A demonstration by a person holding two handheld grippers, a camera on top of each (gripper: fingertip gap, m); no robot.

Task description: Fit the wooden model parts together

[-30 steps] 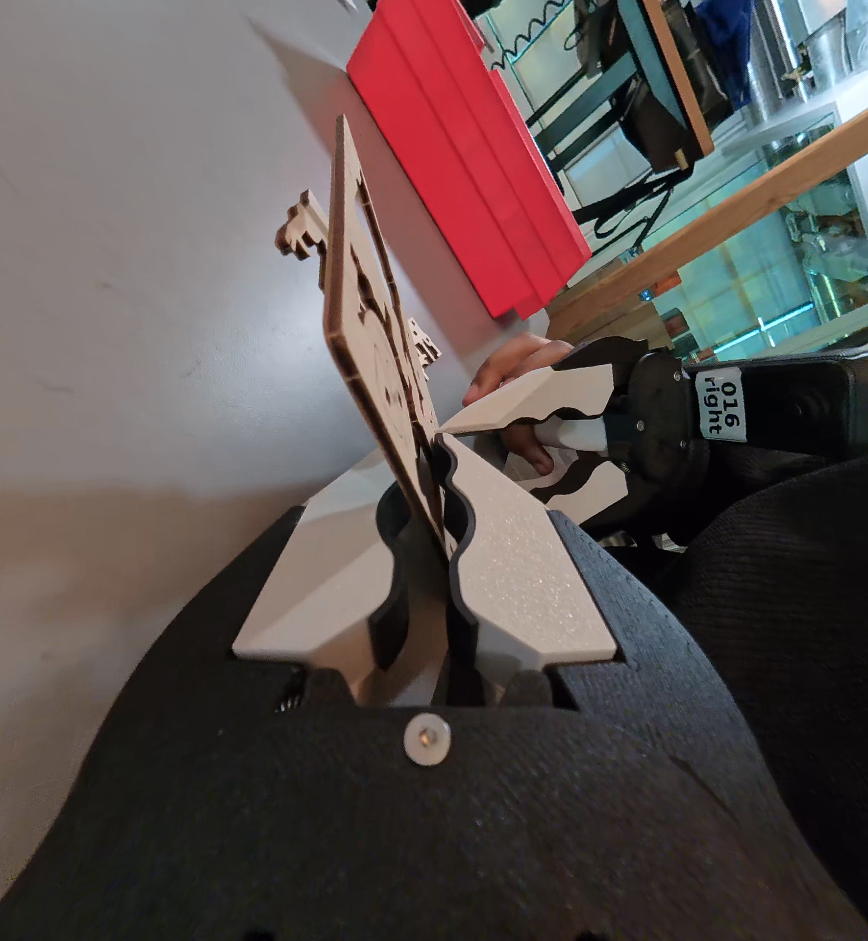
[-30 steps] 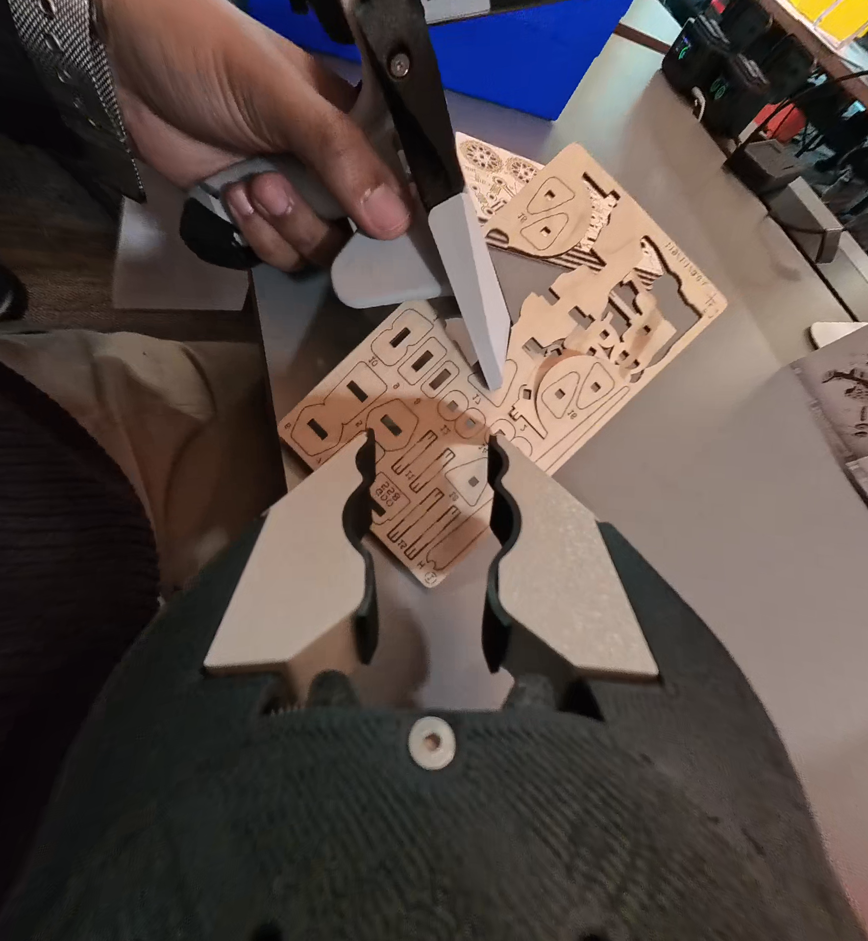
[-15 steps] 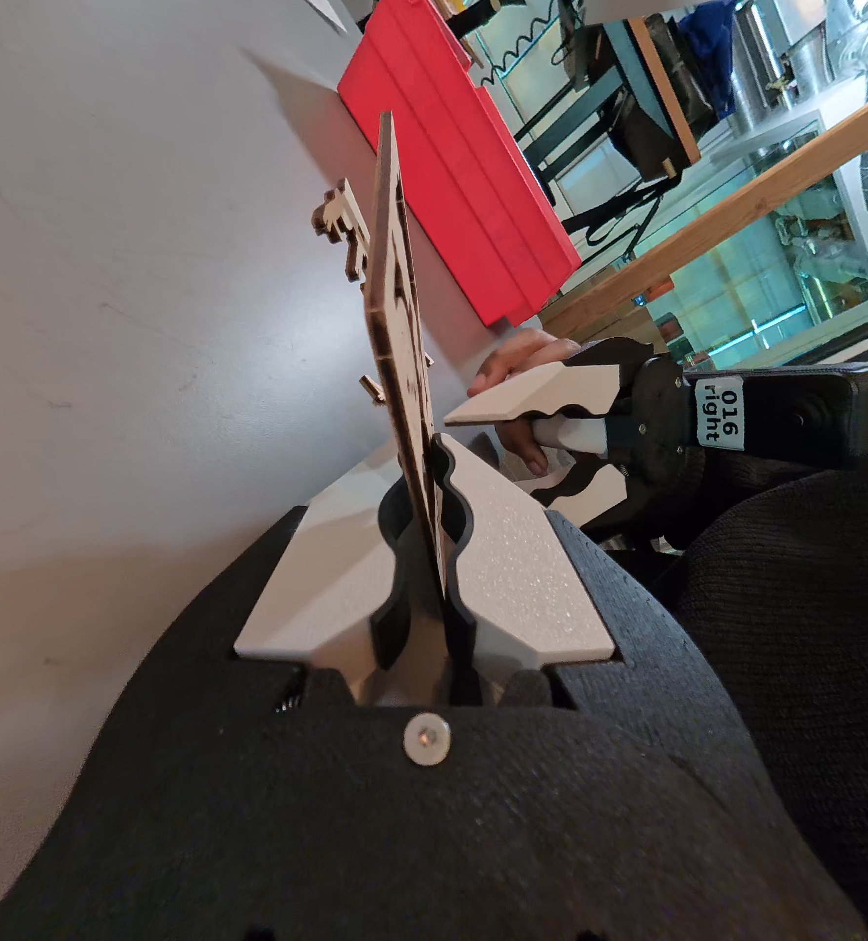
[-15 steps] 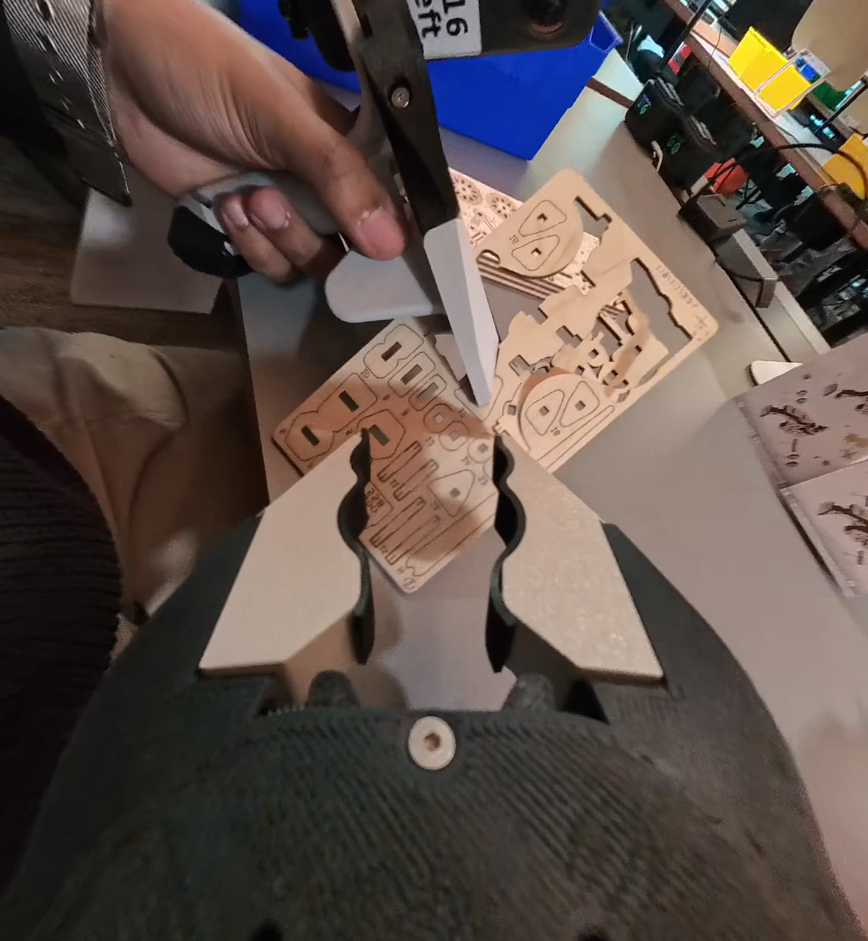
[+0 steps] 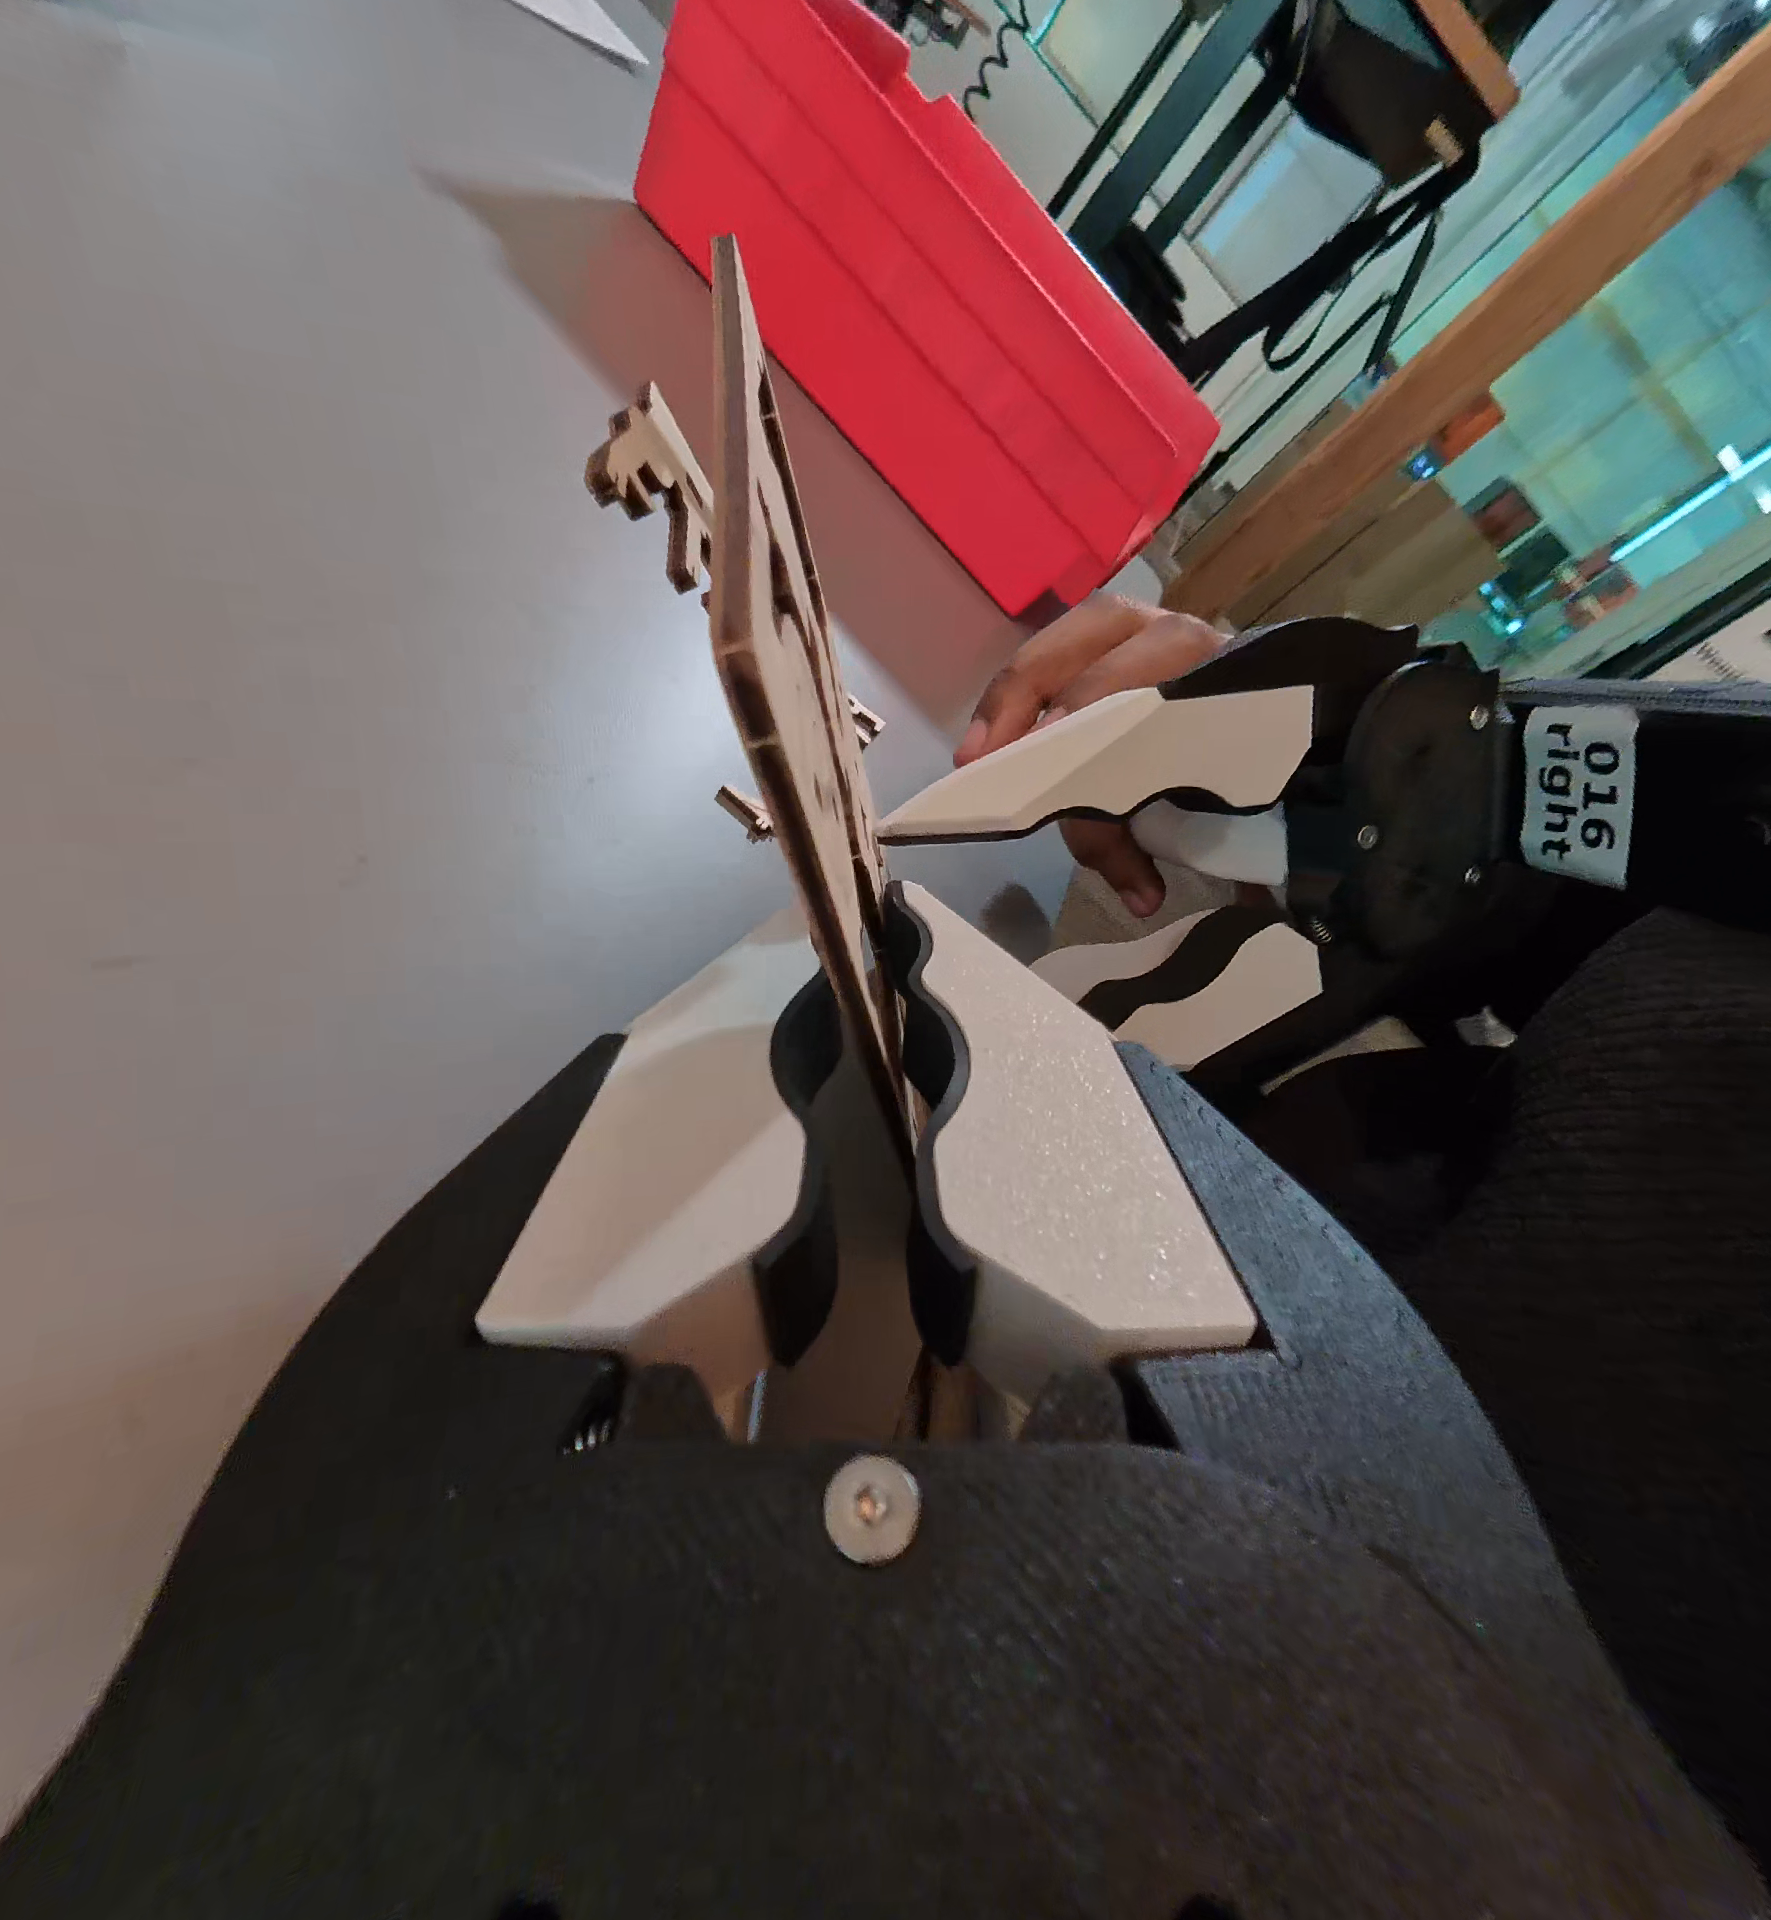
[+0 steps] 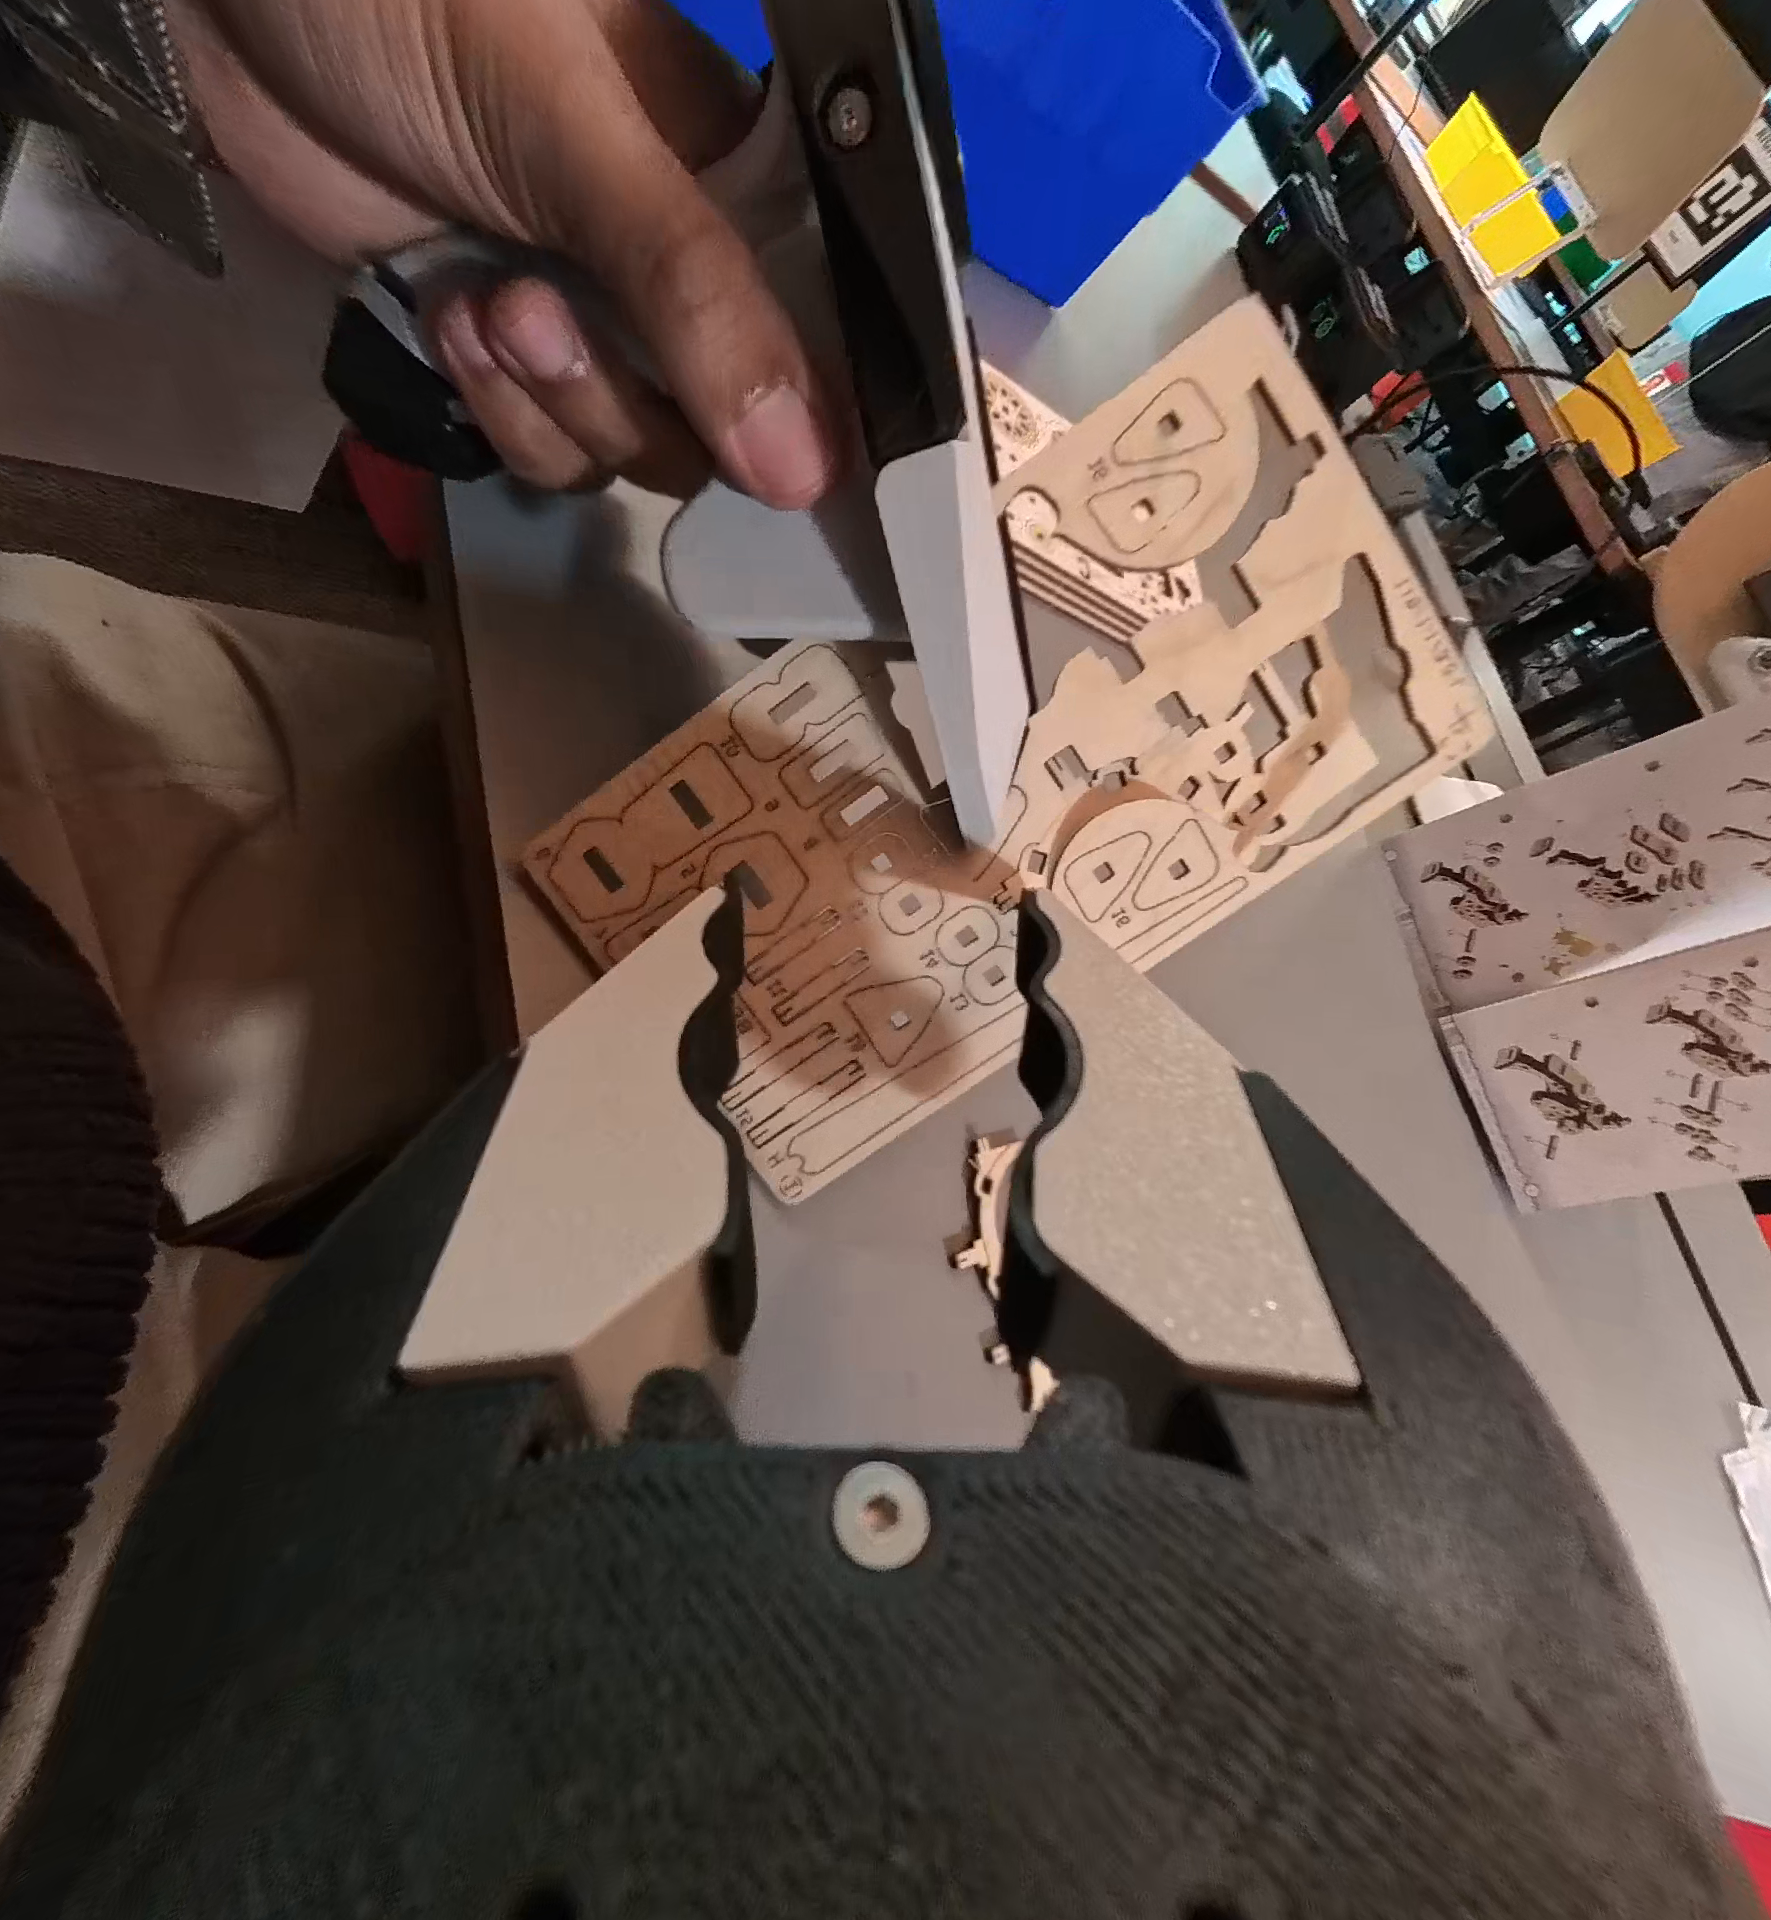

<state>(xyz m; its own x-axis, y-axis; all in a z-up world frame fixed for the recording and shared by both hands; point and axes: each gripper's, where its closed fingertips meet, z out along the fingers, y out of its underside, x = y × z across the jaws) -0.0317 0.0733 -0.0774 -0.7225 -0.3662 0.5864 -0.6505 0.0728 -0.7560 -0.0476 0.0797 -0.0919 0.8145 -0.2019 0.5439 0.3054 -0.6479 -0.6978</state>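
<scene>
My left gripper point(image 5: 839, 914) is shut on a thin laser-cut wooden sheet point(image 5: 767, 582), which I see edge-on, held a little off the grey table point(image 5: 237, 623). In the right wrist view its white finger point(image 6: 964, 623) reaches down over two overlapping wooden sheets, one with slots point(image 6: 673, 862) and one with large cut-outs point(image 6: 1224, 644). I cannot tell which of them it grips. My right gripper point(image 6: 870, 914) is open and empty, facing the sheets. It also shows in the left wrist view point(image 5: 964, 894), its upper fingertip close to the held sheet. A small wooden part point(image 6: 980, 1226) lies under its right finger.
A red bin point(image 5: 912, 312) stands behind the sheet, and a loose wooden part point(image 5: 642, 468) lies on the table near it. Printed instruction sheets point(image 6: 1639, 987) lie at the right and a blue bin point(image 6: 1068, 156) at the back. The table edge point(image 6: 476, 831) runs along the left. The grippers are tip to tip, or close to it.
The left gripper has turned the held sheet to nearly edge-on. The right gripper has moved nearer the sheets, still open, and the small wooden part has come into view under its right finger.
</scene>
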